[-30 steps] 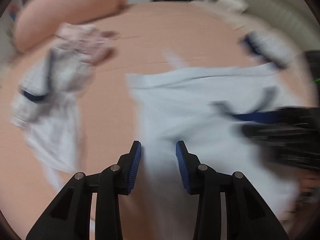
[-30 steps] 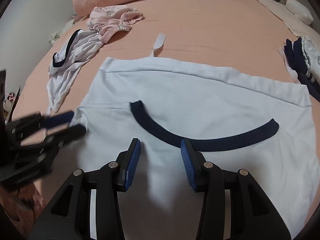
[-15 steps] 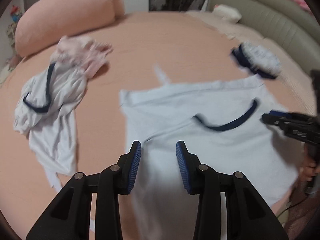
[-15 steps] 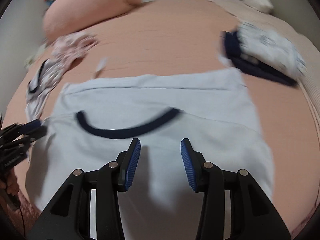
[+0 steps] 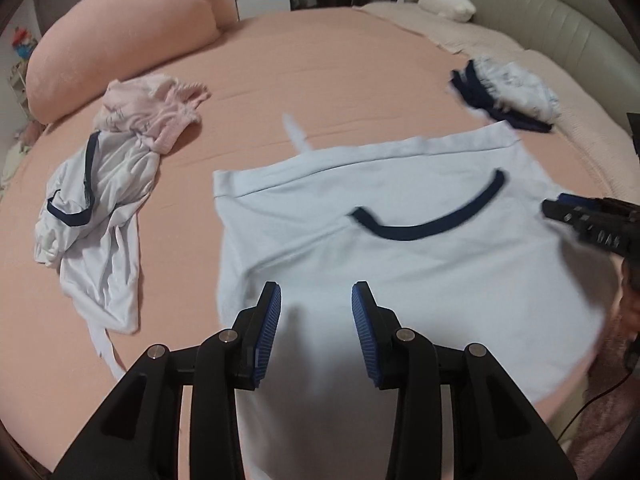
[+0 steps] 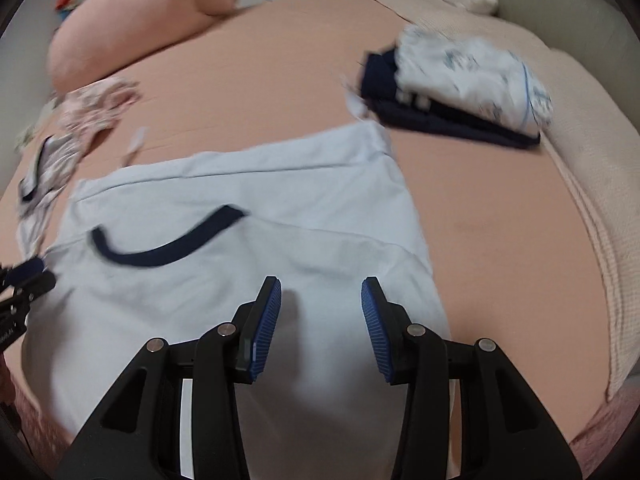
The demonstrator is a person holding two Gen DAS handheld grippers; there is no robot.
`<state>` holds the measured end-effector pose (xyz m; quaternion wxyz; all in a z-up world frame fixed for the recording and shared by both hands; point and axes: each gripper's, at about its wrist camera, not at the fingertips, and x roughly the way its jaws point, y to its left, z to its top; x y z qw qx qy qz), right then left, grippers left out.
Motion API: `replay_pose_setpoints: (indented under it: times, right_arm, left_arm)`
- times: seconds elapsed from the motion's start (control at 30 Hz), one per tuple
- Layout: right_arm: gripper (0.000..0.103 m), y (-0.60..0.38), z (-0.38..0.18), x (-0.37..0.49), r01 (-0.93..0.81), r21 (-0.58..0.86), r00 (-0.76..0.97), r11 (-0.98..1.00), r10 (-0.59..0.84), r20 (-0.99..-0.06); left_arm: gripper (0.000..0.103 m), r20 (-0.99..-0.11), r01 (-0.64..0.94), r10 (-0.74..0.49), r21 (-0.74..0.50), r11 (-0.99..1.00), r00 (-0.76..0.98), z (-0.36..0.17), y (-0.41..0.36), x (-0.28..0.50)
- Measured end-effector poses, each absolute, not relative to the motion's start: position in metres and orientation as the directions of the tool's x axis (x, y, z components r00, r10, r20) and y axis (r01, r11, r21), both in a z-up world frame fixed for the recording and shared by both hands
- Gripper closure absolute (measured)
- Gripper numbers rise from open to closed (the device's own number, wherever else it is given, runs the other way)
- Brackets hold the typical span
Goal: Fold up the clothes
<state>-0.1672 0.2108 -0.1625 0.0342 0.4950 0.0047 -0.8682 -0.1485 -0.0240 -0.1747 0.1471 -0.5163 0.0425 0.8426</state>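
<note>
Shirt (image 5: 400, 264), pale blue with a navy collar (image 5: 432, 224), lies spread on the pink bed (image 5: 320, 68), already folded once, it seems, its long axis running side to side. Left tool (image 5: 316, 320) hangs released over its left half, right tool (image 6: 320, 312) likewise over the right edge. Loose clothes (image 5: 96, 200) lie left, a folded stack (image 6: 460, 80) right.
</note>
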Motion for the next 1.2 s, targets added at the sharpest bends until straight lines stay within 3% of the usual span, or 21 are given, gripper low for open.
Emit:
replay_pose_setpoints:
  times: [0.2,0.37,0.5,0.67,0.87,1.0,1.13,1.2]
  right_arm:
    - [0.059,0.189,-0.156,-0.125,0.155,-0.017,-0.465,-0.988,-0.058,-0.884]
    - [0.058,0.202,-0.177,-0.103,0.155,0.001,-0.447,-0.988,-0.071,-0.892]
    - [0.058,0.203,-0.156,-0.085,0.166,-0.01,-0.509,-0.986,-0.077,-0.857]
    - [0.058,0.191,-0.166,-0.078,0.213,-0.083,-0.47,-0.974,-0.028,-0.882]
    - [0.054,0.212,-0.163,-0.066,0.214,-0.089,-0.479,-0.973,-0.025,-0.877]
    - [0.054,0.221,-0.158,-0.061,0.21,-0.051,-0.493,-0.976,-0.06,-0.868]
    - [0.054,0.214,-0.156,-0.06,0.214,-0.109,-0.498,-0.971,-0.012,-0.867]
    - [0.054,0.217,-0.156,-0.06,0.198,-0.11,-0.504,-0.974,-0.005,-0.864]
  left_arm:
    - [0.059,-0.884,-0.263,0.233,-0.131,-0.956,-0.406,-0.162,-0.006,-0.122]
    - [0.058,-0.894,-0.249,0.166,-0.064,-0.966,-0.416,-0.168,0.006,-0.106]
    - [0.058,-0.849,-0.259,0.241,-0.128,-0.957,-0.47,-0.151,0.016,-0.085]
    - [0.058,-0.894,-0.33,0.175,-0.032,-0.944,-0.413,-0.172,0.034,-0.072]
    - [0.057,-0.858,-0.293,0.265,-0.142,-0.946,-0.44,-0.166,0.003,-0.059]
    - [0.057,-0.845,-0.284,0.271,-0.149,-0.947,-0.461,-0.166,0.002,-0.059]
    - [0.057,-0.822,-0.249,0.264,-0.154,-0.956,-0.505,-0.159,-0.007,-0.061]
    - [0.052,-0.807,-0.215,0.283,-0.198,-0.956,-0.518,-0.158,-0.02,-0.064]
